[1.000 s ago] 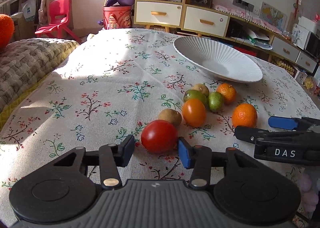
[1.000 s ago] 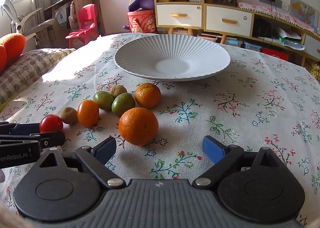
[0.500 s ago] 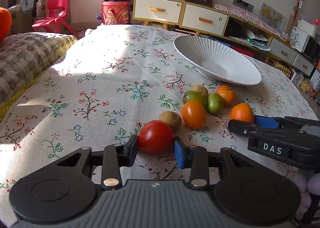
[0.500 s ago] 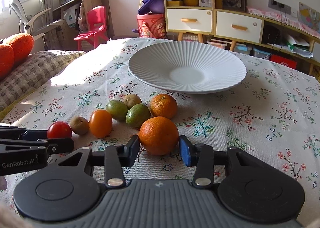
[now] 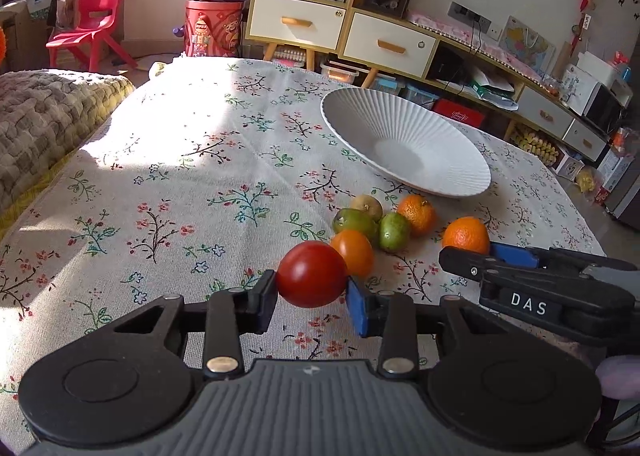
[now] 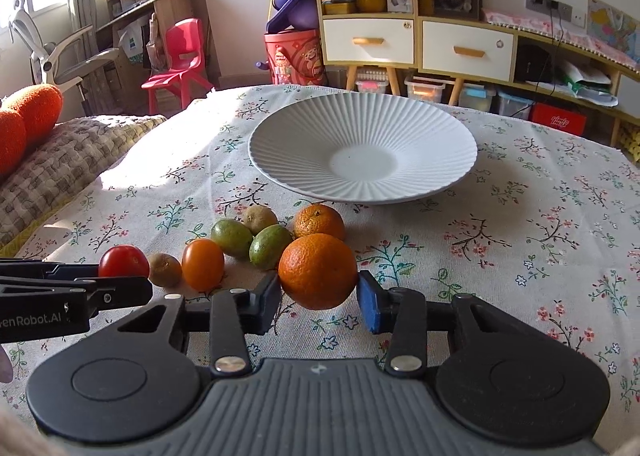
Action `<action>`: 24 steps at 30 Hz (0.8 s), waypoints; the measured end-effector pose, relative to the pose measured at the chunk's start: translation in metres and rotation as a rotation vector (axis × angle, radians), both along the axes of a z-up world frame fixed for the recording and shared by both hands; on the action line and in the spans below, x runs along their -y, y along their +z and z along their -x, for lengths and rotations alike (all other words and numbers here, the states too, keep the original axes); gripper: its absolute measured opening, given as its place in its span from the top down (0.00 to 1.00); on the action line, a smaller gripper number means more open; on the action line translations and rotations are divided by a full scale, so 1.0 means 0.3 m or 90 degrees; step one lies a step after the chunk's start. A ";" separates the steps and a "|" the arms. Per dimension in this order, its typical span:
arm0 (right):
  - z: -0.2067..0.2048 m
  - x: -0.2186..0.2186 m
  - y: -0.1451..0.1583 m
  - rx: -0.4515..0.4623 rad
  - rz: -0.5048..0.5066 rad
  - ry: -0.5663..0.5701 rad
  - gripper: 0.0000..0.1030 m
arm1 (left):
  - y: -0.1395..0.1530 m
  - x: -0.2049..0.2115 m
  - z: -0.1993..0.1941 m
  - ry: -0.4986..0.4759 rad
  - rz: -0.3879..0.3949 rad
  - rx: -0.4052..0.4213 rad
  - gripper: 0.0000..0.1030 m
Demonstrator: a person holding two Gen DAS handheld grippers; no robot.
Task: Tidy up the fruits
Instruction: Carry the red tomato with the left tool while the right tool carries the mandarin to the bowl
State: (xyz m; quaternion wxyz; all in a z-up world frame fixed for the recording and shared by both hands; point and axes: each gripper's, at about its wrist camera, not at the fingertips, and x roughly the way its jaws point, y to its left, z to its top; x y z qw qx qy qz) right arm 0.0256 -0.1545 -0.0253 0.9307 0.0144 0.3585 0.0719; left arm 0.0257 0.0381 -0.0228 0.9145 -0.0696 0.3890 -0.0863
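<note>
The left claw (image 5: 311, 292) holds the red tomato (image 5: 311, 274) tight between its two pads; the tomato looks lifted a bit off the desk (image 5: 180, 176); the right claw (image 6: 318, 296) holds the big orange (image 6: 318, 270), with a pad pressed on each side; the two claws are side by side, near the front edge of the desk. Just behind them sits a small bunch of fruit: a smooth orange fruit (image 6: 203, 264), a brown kiwi (image 6: 165, 270), two green fruits (image 6: 231, 237), a second kiwi (image 6: 260, 218) and a small orange (image 6: 318, 221), close together. The white plate (image 6: 440, 136) stands farther back with nothing in it; the flower cloth (image 6: 540, 224) covers the desk.
</note>
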 end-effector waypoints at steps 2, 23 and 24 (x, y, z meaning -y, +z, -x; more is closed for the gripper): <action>-0.004 0.003 0.015 0.001 -0.001 -0.005 0.63 | 0.017 0.002 -0.009 -0.001 0.010 0.003 0.78; -0.139 0.103 0.114 -0.009 -0.016 -0.047 0.63 | 0.161 0.157 -0.189 -0.038 -0.010 0.048 0.78; -0.149 0.107 0.116 -0.011 -0.015 -0.048 0.63 | 0.160 0.165 -0.200 -0.039 -0.013 0.048 0.78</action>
